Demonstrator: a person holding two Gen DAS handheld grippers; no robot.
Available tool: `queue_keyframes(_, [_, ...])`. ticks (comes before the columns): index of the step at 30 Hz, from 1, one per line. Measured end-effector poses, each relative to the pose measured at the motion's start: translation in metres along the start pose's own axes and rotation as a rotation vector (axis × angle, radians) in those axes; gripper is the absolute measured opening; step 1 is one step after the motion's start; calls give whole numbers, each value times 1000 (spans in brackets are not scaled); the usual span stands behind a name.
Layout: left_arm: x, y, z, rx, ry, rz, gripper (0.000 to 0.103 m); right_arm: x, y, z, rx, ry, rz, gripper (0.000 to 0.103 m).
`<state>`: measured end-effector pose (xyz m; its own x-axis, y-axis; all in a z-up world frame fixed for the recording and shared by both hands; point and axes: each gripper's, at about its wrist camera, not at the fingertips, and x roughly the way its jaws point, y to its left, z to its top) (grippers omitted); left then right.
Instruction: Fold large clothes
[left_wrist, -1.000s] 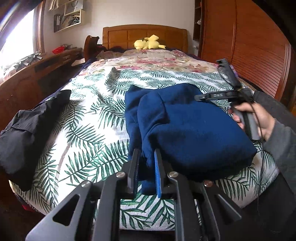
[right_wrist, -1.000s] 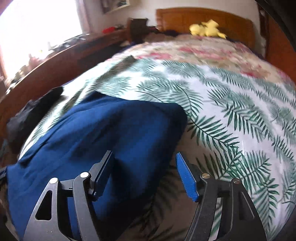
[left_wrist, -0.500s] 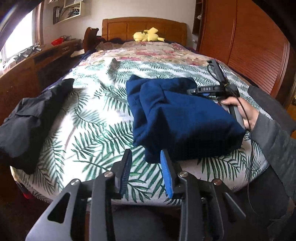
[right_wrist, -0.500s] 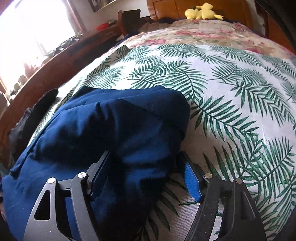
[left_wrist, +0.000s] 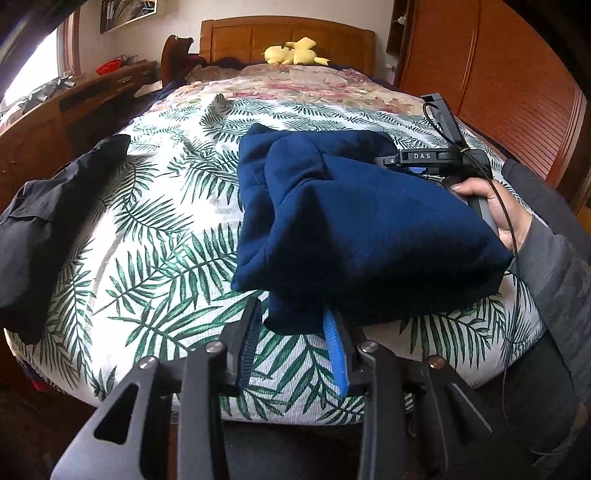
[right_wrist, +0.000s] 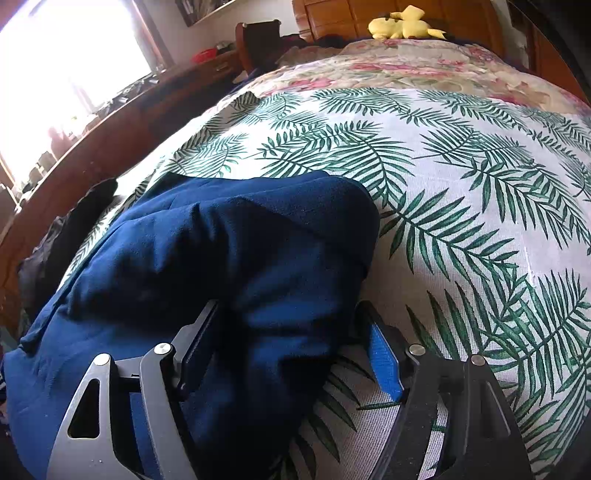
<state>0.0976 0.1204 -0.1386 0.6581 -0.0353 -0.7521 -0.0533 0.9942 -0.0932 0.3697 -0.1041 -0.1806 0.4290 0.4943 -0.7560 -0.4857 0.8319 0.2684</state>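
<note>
Nearest in the left wrist view, the left gripper (left_wrist: 291, 325) has its jaws a small way apart at the near edge of the bed (left_wrist: 155, 258). Its jaws have just been opening, and the near corner of the folded navy garment (left_wrist: 354, 229) lies at the fingertips with a gap showing beside the left pad, so nothing is clamped. In the right wrist view, the right gripper (right_wrist: 291, 325) has its jaws spread wide, straddling a thick fold of the navy garment (right_wrist: 229, 266); whether the pads press on the cloth cannot be told. The garment lies folded on the palm-leaf bedspread near the foot edge, towards the right side of the bed. A hand (left_wrist: 491, 206) in a grey sleeve holds the right gripper's handle beside it. A black garment (left_wrist: 48, 206) lies at the left edge. Farther off, a yellow plush toy (left_wrist: 295, 53) rests at the wooden headboard (left_wrist: 240, 37).
</note>
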Motion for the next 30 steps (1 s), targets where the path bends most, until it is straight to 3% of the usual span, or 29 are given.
queue_keyframes(5, [8,3,-1,-25,-10,-12,32,2,-2,1,14,6,27,73])
queue_keyframes(6, [8,3,-2,-21,-20,-11,32,2,-2,1,17,8,61,59])
queue_keyframes(7, [7,2,-2,-14,-34,-21,25,1,-1,2,19,8,91,54])
queue_keyframes(9, [4,1,-2,-8,-60,-33,12,-3,3,4,5,-16,124,20])
queue_keyframes(12, [-7,5,1,-14,-106,-52,8,-19,21,6,-67,-87,86,8])
queue_keyframes(17, [-35,25,13,-22,-200,-50,6,-57,53,20,-105,-214,75,6])
queue_keyframes(22, [-77,81,28,-59,-320,12,6,-80,128,54,-250,-271,47,5])
queue_keyframes(25, [-104,125,33,-72,-375,78,6,-74,178,78,-310,-283,53,5])
queue_keyframes(30, [-145,215,35,-115,-422,254,6,-37,281,119,-382,-287,109,5])
